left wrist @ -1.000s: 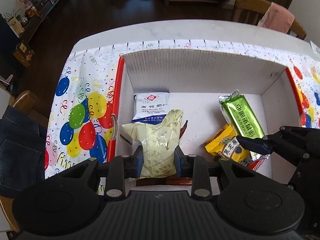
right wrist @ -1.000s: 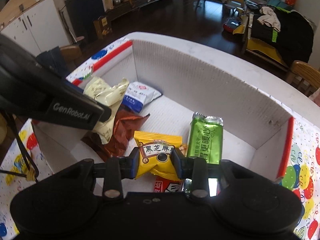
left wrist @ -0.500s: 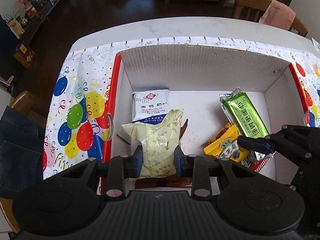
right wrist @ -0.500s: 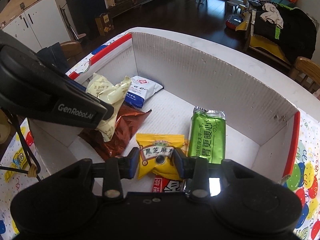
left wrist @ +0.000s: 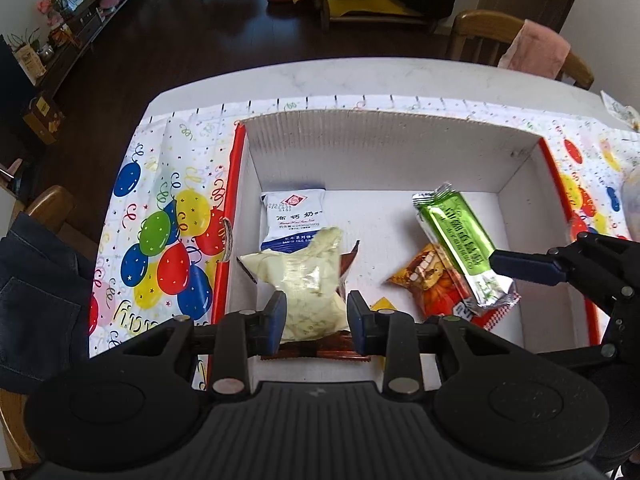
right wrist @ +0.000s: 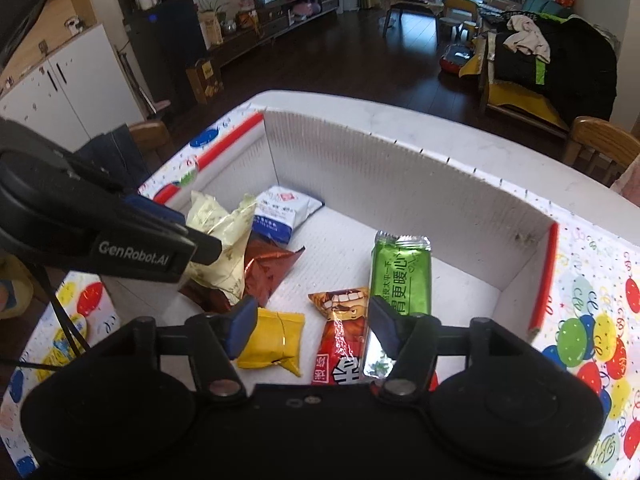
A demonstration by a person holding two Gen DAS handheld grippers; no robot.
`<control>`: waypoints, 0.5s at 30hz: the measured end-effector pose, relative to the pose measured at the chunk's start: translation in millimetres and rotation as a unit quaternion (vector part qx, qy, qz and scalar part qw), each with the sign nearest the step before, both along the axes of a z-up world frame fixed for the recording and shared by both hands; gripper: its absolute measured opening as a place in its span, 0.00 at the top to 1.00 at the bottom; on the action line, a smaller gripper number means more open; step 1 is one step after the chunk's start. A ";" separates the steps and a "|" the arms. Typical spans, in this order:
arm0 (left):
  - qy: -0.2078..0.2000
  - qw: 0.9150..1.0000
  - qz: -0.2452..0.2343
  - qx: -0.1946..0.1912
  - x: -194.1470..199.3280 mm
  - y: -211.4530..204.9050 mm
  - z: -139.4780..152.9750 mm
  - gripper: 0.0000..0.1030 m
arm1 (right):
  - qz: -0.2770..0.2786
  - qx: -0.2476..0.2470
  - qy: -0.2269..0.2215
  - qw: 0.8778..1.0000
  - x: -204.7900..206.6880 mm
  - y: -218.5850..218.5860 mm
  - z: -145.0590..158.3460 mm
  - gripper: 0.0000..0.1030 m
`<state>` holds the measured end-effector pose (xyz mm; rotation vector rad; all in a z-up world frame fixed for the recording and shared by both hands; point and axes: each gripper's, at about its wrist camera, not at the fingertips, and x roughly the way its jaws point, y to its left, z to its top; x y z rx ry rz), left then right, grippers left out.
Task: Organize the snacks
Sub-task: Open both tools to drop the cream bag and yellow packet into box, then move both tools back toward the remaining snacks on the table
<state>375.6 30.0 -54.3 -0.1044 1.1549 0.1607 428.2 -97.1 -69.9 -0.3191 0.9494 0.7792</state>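
While the left gripper (left wrist: 313,317) is pinching a crinkly pale-yellow snack bag (left wrist: 305,284) between its blue pads, the right gripper (right wrist: 312,328) is hanging with its jaws spread wide and gripping nothing. Both are working over a white corrugated cardboard box with red-edged flaps (left wrist: 372,152), which is sitting on a balloon-print table cover (left wrist: 160,232).

Inside the box, a small yellow packet (right wrist: 276,340) is lying just beside the right gripper's left pad, an orange-red wrapper with a cartoon face (right wrist: 340,336) is lying between the pads, and a shiny green bar (right wrist: 400,276) is resting partly over that wrapper. A white and blue pouch (left wrist: 294,220) is lying near the back-left corner, and a brown foil wrapper (right wrist: 268,272) is sitting under the held bag.

The bag is looking soft and slippery, so it is probably at risk of sliding free if the grip is loosened above the box wall rather than over the floor. The right gripper, closing where it is, is likely to catch the green bar's edge along with the orange-red wrapper, dragging both. The two tools are sitting close together, so a sideways swing is risking a knock.
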 end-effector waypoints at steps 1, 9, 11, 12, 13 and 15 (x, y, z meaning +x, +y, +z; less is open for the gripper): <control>-0.006 1.000 -0.001 -0.002 -3.2 0.0 2.9 0.54 | -0.002 0.001 -0.003 1.000 -2.4 -1.2 3.1 0.38; -0.046 0.999 -0.016 -0.009 -33.9 2.5 27.0 0.42 | -0.022 0.013 -0.023 0.999 -26.7 -5.3 27.3 0.29; -0.053 0.998 -0.018 -0.013 -42.6 5.1 32.0 0.42 | -0.030 0.022 -0.026 0.999 -33.5 -7.1 33.4 0.24; -0.056 0.998 -0.019 -0.014 -47.4 6.5 34.7 0.42 | -0.033 0.026 -0.026 0.999 -36.7 -7.9 36.1 0.23; -0.060 0.998 -0.021 -0.014 -51.8 7.6 36.7 0.42 | -0.036 0.030 -0.027 0.999 -40.3 -8.6 39.0 0.22; -0.069 0.997 -0.024 -0.015 -61.3 10.0 42.0 0.42 | -0.043 0.037 -0.031 0.998 -47.6 -9.7 44.7 0.20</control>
